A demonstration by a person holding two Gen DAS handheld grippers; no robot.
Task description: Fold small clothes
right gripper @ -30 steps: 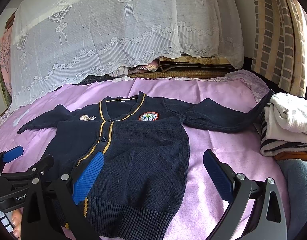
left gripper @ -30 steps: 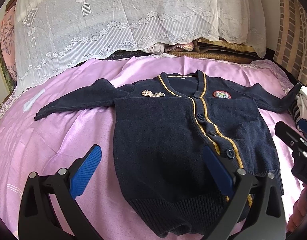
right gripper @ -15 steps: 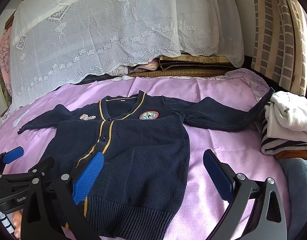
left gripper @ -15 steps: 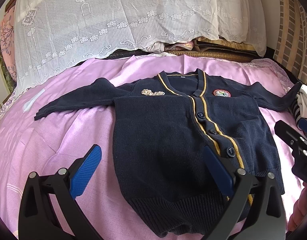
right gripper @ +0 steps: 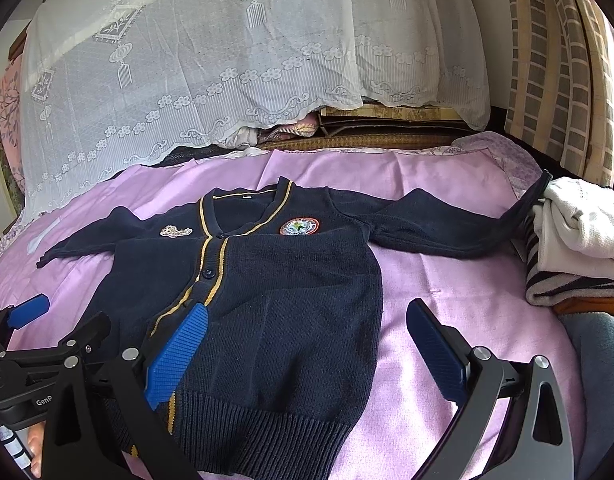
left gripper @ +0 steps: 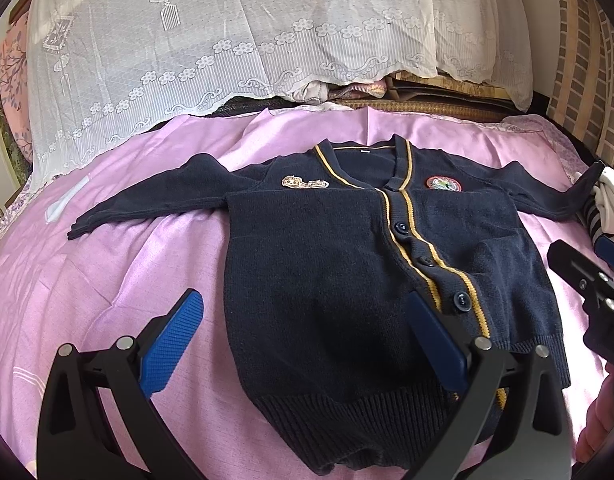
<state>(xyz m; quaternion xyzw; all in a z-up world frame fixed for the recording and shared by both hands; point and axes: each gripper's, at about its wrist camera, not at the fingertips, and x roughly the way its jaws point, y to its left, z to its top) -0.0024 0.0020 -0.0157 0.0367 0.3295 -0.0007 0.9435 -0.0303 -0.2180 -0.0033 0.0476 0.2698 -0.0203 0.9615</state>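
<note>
A small navy cardigan (left gripper: 327, 264) with yellow trim, buttons and a round red badge lies flat, front up, on the pink bedsheet (left gripper: 107, 264), sleeves spread to both sides. It also shows in the right wrist view (right gripper: 291, 292). My left gripper (left gripper: 307, 344) is open and empty, hovering over the cardigan's lower left part near the hem. My right gripper (right gripper: 307, 348) is open and empty over the lower right part near the hem. The right sleeve's cuff (right gripper: 543, 188) rests against a pile of clothes.
A pile of folded clothes (right gripper: 579, 240), white on top with a striped piece below, sits at the bed's right edge. White lace cloth (left gripper: 247, 40) covers stacked bedding at the back. A curtain (right gripper: 563, 72) hangs at the right.
Both grippers have stayed nearly still over the hem; the view has shifted only slightly. The cardigan has not moved.
</note>
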